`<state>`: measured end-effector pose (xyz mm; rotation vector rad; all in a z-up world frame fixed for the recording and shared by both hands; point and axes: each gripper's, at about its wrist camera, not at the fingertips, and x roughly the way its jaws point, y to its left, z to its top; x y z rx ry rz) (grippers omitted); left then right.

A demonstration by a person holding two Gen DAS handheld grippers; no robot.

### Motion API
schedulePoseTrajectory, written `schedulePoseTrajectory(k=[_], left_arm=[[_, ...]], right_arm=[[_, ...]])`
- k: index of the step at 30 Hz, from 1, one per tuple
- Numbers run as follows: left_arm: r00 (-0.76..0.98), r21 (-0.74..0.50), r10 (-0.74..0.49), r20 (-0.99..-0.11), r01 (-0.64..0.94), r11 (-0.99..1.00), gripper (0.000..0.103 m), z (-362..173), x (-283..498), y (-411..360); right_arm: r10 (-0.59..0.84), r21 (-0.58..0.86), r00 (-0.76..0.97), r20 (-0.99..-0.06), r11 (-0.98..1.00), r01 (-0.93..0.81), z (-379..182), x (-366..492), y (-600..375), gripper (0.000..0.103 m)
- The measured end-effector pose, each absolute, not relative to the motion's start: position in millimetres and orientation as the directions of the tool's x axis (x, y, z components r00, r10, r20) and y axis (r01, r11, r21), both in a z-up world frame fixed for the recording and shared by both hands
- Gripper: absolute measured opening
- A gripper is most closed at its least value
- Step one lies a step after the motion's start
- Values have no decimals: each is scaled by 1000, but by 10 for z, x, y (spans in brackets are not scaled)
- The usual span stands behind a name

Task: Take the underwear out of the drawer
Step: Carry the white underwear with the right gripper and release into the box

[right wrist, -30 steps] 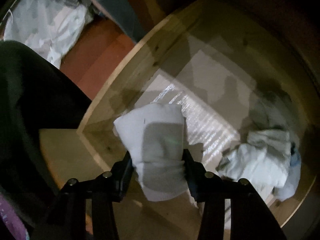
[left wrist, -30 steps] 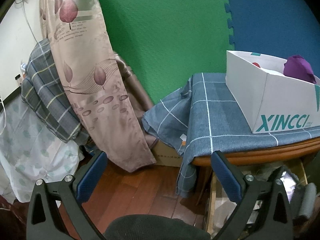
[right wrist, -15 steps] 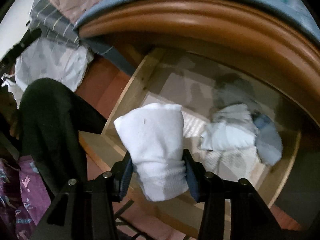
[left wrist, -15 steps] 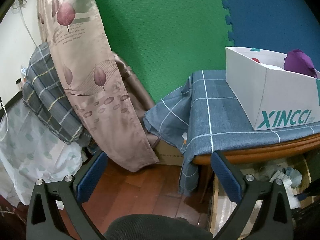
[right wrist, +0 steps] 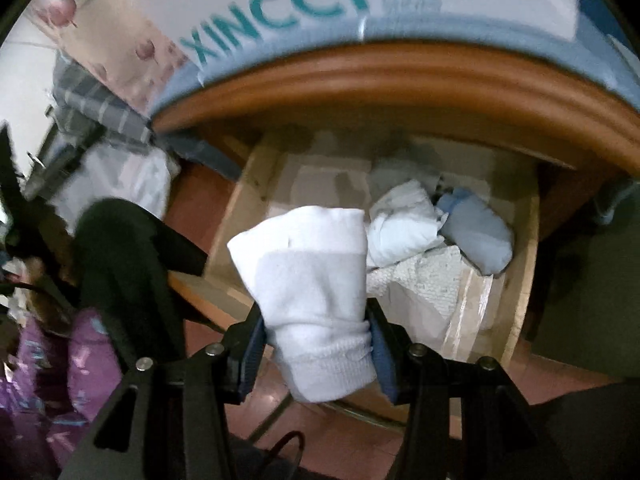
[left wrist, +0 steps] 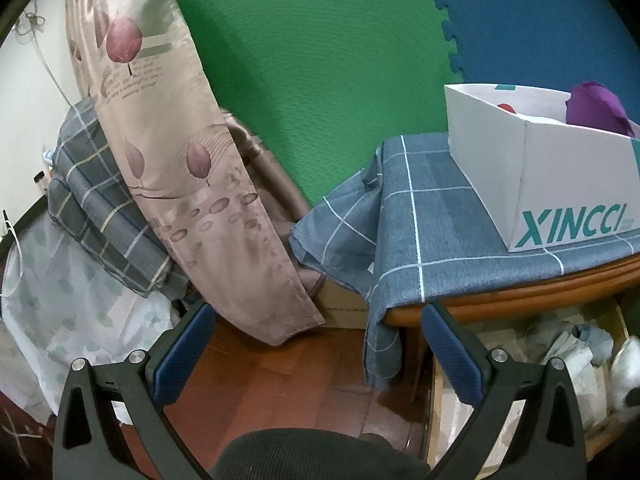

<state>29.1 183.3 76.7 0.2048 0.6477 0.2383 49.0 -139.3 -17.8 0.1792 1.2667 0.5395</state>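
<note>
blue-checked bench (left wrist: 440,216) before green wall (left wrist: 304,64); right claw (right wrist: 316,344) grasping white underwear (right wrist: 308,280), now higher above drawer (right wrist: 516,288); left claw (left wrist: 316,348) released

The drawer (right wrist: 520,272) is pulled out and open at the top, so a tool can go straight down into it. The wood edge of the tabletop (right wrist: 400,80) hangs over the back part and blocks the way there. A pile of clothes (right wrist: 436,228) fills the back right corner. The front left of the drawer floor is bare. On top, the white box (left wrist: 560,184) takes up the right side. The blue cloth (left wrist: 424,208) left of it is free. A curtain (left wrist: 180,168) hangs at the left.
</note>
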Motion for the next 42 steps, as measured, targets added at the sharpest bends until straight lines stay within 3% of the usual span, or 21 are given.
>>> schedulePoseTrajectory(k=[17,29,42], left_arm=[[774,271,279,-568,-144,952,103,768,290,1841],[775,256,270,-571,-144,956,103,778,319,1851],[777,233,255,-576,-143,962,103,775,330,1896]], right_arm=[[530,440,417,-738,847,-298,1047,363,-1840,48],[519,370,573,-634,854,-365,1997,917,-1856,48],[421,293,479,-770,901,-321,1616,2117,-1315,48]])
